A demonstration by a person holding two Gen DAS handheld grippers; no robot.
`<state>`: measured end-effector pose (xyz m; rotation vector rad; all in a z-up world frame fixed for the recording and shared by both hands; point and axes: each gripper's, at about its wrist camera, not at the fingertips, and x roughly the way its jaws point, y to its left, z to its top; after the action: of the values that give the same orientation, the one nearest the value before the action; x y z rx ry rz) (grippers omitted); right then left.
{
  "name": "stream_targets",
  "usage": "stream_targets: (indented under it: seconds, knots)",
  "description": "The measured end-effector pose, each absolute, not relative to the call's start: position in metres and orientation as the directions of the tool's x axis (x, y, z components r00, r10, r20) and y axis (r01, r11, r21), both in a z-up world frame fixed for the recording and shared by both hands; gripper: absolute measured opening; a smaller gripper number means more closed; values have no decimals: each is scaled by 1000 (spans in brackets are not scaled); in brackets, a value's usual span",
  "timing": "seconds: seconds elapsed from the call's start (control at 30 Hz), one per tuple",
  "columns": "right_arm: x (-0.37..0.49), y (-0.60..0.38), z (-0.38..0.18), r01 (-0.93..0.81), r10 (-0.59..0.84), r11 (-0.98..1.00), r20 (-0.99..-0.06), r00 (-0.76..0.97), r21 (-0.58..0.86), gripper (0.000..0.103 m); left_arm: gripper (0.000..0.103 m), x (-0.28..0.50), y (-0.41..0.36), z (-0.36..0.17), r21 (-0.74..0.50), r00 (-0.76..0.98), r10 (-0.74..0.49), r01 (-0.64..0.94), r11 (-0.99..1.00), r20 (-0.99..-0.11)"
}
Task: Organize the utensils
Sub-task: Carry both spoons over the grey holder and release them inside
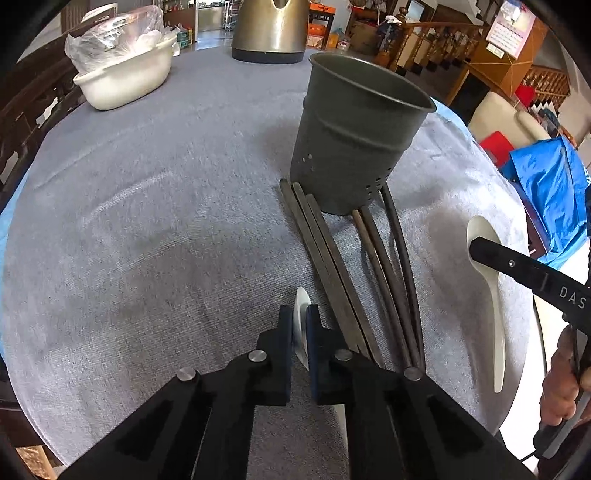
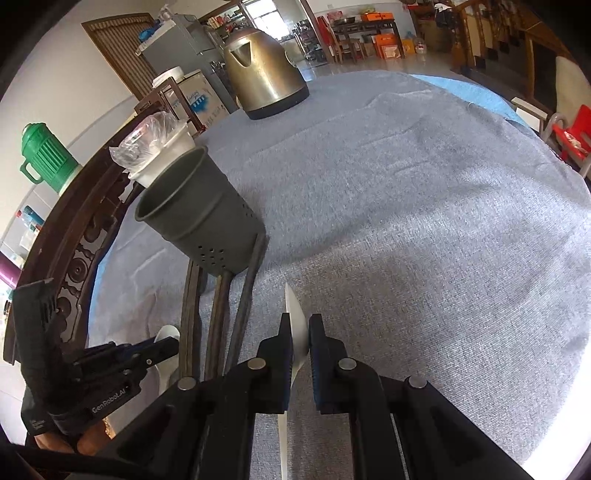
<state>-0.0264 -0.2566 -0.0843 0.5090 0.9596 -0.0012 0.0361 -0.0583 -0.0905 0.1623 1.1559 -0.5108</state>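
Grey cloth-covered table (image 1: 147, 221): each gripper, left (image 1: 300, 325) and right (image 2: 298, 334), is clamped on a white plastic spoon (image 1: 301, 306) (image 2: 297, 321). Past the dark wooden chopsticks (image 1: 369, 280), the grey perforated metal holder (image 1: 354, 140) looks empty; next I'd lift and drop the spoons in.

Both wrist views were bright with daylight, and a strong fisheye bend curved the round table's grey cloth (image 1: 155, 206) and left black corners around each frame. In the right wrist view light came from the windows (image 2: 258, 11) at the back of the room and burned the cloth's near right edge to blank white. The steel kettle (image 2: 264, 79) carried soft highlights rather than hard glare. The grey utensil holder (image 1: 351, 136) threw only a faint shadow at its base. The cloth's weave stayed sharp at mid-frame, while the far room went soft and the close black gripper bodies at the bottom looked slightly blurred
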Motion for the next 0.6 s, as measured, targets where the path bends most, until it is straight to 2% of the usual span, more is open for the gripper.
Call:
stream_targets:
  seconds: [0.17, 0.37, 0.5, 0.6]
  knots:
    - [-26, -251, -71, 184, 225, 891, -755, 616, 416, 8, 6, 35, -47, -73, -154, 341, -325, 443, 883, -882]
    - [-14, -256, -36, 112, 245, 878, -638, 730, 465, 8, 6, 45, -44, -12, -144, 475, -364, 438, 888, -801]
    - [4, -261, -3, 55, 231, 872, -506, 831, 487, 8, 6, 62, -47, 40, -174, 616, -401, 396, 901, -678]
    - [21, -263, 20, 31, 199, 859, -390, 899, 511, 8, 6, 77, -60, 71, -190, 743, -397, 351, 917, -539]
